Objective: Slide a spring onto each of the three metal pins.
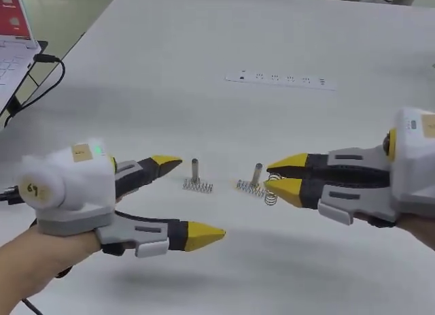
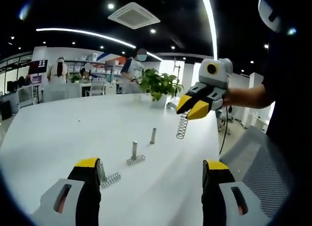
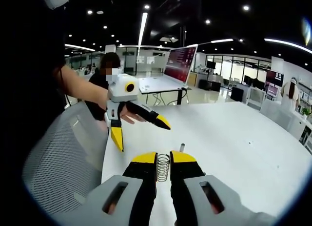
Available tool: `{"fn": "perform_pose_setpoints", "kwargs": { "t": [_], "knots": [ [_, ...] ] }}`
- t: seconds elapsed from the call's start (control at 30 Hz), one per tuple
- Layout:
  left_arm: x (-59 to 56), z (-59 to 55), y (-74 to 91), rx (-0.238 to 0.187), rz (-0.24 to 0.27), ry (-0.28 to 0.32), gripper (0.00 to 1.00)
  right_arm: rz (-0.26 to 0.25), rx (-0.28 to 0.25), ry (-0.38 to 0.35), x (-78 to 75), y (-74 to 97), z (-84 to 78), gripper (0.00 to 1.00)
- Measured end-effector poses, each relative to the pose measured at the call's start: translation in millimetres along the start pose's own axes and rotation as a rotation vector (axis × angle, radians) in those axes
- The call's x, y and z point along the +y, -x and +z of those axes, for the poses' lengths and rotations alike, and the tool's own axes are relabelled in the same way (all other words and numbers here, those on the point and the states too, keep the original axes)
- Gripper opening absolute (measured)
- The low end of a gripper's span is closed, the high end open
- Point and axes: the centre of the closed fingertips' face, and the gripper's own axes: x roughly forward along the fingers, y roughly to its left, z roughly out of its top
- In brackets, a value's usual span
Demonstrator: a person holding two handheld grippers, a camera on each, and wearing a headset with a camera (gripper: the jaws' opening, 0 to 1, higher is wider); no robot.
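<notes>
A wide white counter (image 1: 204,50) carries everything. At its far left corner sits an open laptop (image 1: 10,36) with a black cable plugged into its side.

The left tool (image 1: 194,198) hangs low over the near part of the counter, held in a hand. Its yellow-tipped jaws are spread wide and there is nothing between them. The right tool (image 1: 275,177) comes in from the opposite side, its tips facing the left tool's across a small gap. Its jaws are clenched on a spring (image 3: 163,167), gripped across the coils. In the left gripper view that spring dangles below the yellow tips, clear of the counter.

A white power strip (image 1: 281,79) lies flat well beyond the tools.

Between the two tools, two short metal pins stand upright on the counter, one (image 1: 195,169) near the left tool's upper jaw and the other (image 1: 257,172) just beside the right tool's tips. Both are bare. The left gripper view shows a further bare pin behind these.

Two springs lie on their sides on the counter, one (image 1: 198,186) at the foot of the first pin and one (image 1: 250,187) at the foot of the second.
</notes>
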Motion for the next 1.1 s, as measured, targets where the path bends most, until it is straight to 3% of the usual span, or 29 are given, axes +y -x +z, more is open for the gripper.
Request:
{"fn": "perform_pose_setpoints", "kwargs": {
  "t": [0.37, 0.77, 1.1],
  "knots": [
    [16.4, -5.4, 21.0, -0.002, 0.071, -0.006, 0.98, -0.052, -0.006, -0.004, -11.9, 7.5, -1.4, 0.07],
    [24.4, -5.3, 36.1, -0.016, 0.109, 0.009, 0.98, -0.127, -0.003, -0.031, -30.1, 21.9, -10.8, 0.07],
    [24.6, -11.5, 41.1, -0.008, 0.118, 0.021, 0.98, -0.244, 0.008, -0.069, -65.3, 45.3, -25.5, 0.07]
  ]
}}
